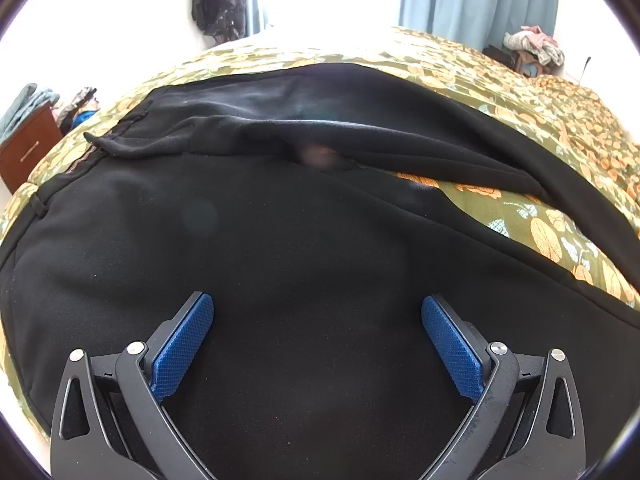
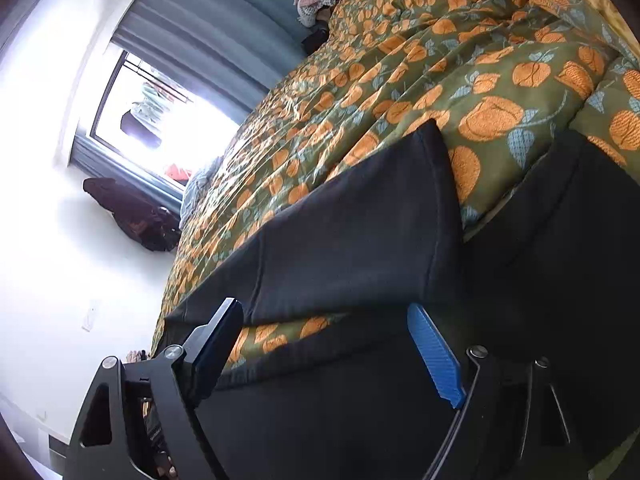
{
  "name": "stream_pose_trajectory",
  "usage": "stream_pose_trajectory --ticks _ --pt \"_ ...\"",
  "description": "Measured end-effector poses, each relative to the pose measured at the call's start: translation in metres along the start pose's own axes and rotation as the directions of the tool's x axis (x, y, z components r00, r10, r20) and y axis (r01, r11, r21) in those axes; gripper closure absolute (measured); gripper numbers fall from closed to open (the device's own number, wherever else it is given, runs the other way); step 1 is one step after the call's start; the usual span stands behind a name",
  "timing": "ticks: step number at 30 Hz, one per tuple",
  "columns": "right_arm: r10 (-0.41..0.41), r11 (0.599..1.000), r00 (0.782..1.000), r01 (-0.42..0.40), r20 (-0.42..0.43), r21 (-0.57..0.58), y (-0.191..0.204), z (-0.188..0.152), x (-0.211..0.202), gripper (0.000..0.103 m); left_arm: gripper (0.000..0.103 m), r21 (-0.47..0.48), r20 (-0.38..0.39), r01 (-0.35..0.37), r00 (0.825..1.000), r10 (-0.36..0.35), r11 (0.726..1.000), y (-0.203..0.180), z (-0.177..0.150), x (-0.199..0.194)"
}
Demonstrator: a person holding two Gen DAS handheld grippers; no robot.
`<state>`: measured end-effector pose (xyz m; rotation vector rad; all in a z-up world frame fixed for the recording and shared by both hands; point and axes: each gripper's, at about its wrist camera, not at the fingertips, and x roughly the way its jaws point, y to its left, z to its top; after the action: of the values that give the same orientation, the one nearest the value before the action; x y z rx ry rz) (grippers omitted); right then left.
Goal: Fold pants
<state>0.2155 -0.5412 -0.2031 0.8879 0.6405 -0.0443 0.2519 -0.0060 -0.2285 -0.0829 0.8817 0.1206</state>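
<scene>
Both tongs are held spread, nothing pinched. Left gripper (image 1: 317,308): blue pads (image 1: 182,346) set wide apart above black cloth, not seen to press on it. Right gripper (image 2: 326,330): rolled to one side, jaws parted over a trouser edge, with no cloth gripped between them.

Bed (image 1: 520,92): covered by a green spread printed with orange fruit and pale blue leaves; most of both views is filled by it.

Pants (image 1: 280,240): black, laid out flat on the spread. Waistband is seen at the left of the left view, with a zip and a belt loop there. Legs are parted, a wedge of spread being shown between them. In the right view one leg end (image 2: 360,224) is seen with its hem lying square on the spread.

Curtain (image 1: 480,0): blue, hung beside a bright window.

Cabinet (image 1: 24,148): brown, beside the bed, clothes piled on top.

Clothes heap (image 1: 534,46): pale, set beyond the bed's far edge.
</scene>
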Motion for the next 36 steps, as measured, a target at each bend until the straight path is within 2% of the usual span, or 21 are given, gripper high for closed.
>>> stream_pose_trajectory --ticks 2,6,9,11,12,13,16,17,18,20,23,25,26,29,31,32,33,34,35,36 --pt "-0.009 1.0 1.0 0.009 0.011 0.026 -0.003 0.005 0.002 0.02 0.0 0.001 0.004 -0.004 1.0 0.004 1.0 -0.001 0.0 0.0" --pt "-0.096 0.984 0.995 0.09 0.03 0.151 -0.019 0.005 0.008 0.037 0.0 0.001 0.002 -0.005 1.0 0.005 1.0 -0.001 0.001 0.0" --pt "-0.091 0.967 0.994 0.072 0.064 0.243 -0.026 0.008 0.008 0.04 0.0 0.002 0.003 -0.006 1.0 0.006 1.0 -0.001 0.001 0.0" --pt "-0.121 0.955 0.991 0.098 0.064 0.28 -0.032 0.012 0.011 0.062 0.0 0.003 0.0 -0.007 1.0 0.007 1.0 -0.001 0.002 0.001" --pt "-0.157 0.946 0.986 0.133 0.06 0.294 -0.035 0.013 0.011 0.086 0.0 0.003 -0.006 -0.009 1.0 0.009 1.0 -0.001 0.003 0.001" --pt "-0.182 0.941 0.982 0.156 0.06 0.299 -0.038 0.013 0.008 0.088 0.0 0.007 -0.023 -0.014 1.0 0.014 1.0 -0.002 0.005 0.001" --pt "-0.167 0.961 0.983 0.146 0.076 0.234 -0.027 0.014 -0.002 0.09 0.001 0.042 -0.153 -0.031 0.988 0.037 0.999 -0.008 0.023 -0.006" --pt "-0.147 0.974 0.985 0.129 0.086 0.186 -0.016 0.016 -0.009 0.09 0.001 0.035 -0.162 0.003 0.987 0.002 0.999 -0.01 0.032 -0.013" --pt "-0.123 0.985 0.988 0.11 0.096 0.131 -0.003 0.019 -0.017 0.09 0.001 0.016 -0.143 0.075 0.987 -0.072 0.997 -0.011 0.044 -0.023" --pt "-0.073 0.997 0.991 0.072 0.11 0.02 0.024 0.024 -0.034 0.09 0.001 0.001 -0.12 0.179 0.977 -0.177 0.984 -0.017 0.071 -0.032" --pt "0.007 0.994 0.992 0.006 0.126 -0.107 0.06 0.033 -0.058 0.09 0.001 -0.066 -0.145 0.318 0.935 -0.325 0.946 -0.027 0.124 -0.015" --pt "0.061 0.985 0.99 -0.039 0.129 -0.166 0.079 0.036 -0.075 0.09 0.001 -0.166 -0.186 0.38 0.894 -0.407 0.91 -0.028 0.155 0.018" --pt "0.091 0.98 0.988 -0.066 0.129 -0.187 0.086 0.037 -0.084 0.09 0.001 -0.206 -0.204 0.373 0.887 -0.413 0.904 -0.028 0.166 0.036" --pt "0.163 0.96 0.977 -0.126 0.135 -0.251 0.109 0.034 -0.11 0.09 0.001 -0.299 -0.247 0.302 0.892 -0.379 0.905 -0.022 0.19 0.081" --pt "0.195 0.946 0.972 -0.15 0.134 -0.288 0.12 0.028 -0.129 0.09 0.004 -0.337 -0.243 0.29 0.892 -0.38 0.896 -0.018 0.198 0.094" --pt "0.209 0.94 0.969 -0.162 0.129 -0.301 0.123 0.026 -0.136 0.09 0.015 -0.34 -0.236 0.293 0.893 -0.382 0.894 -0.02 0.198 0.096" --pt "0.221 0.935 0.968 -0.175 0.122 -0.309 0.125 0.025 -0.144 0.09 0.041 -0.339 -0.23 0.303 0.891 -0.391 0.891 -0.019 0.2 0.099" --pt "0.231 0.93 0.966 -0.185 0.113 -0.317 0.125 0.023 -0.149 0.09 0.062 -0.337 -0.234 0.317 0.884 -0.405 0.886 -0.02 0.201 0.101" --pt "0.239 0.927 0.965 -0.195 0.105 -0.32 0.124 0.02 -0.155 0.09 0.096 -0.337 -0.243 0.33 0.874 -0.42 0.882 -0.02 0.202 0.104" --pt "0.248 0.925 0.964 -0.206 0.098 -0.319 0.121 0.018 -0.16 0.09 0.095 -0.34 -0.238 0.335 0.873 -0.425 0.879 -0.016 0.202 0.102"
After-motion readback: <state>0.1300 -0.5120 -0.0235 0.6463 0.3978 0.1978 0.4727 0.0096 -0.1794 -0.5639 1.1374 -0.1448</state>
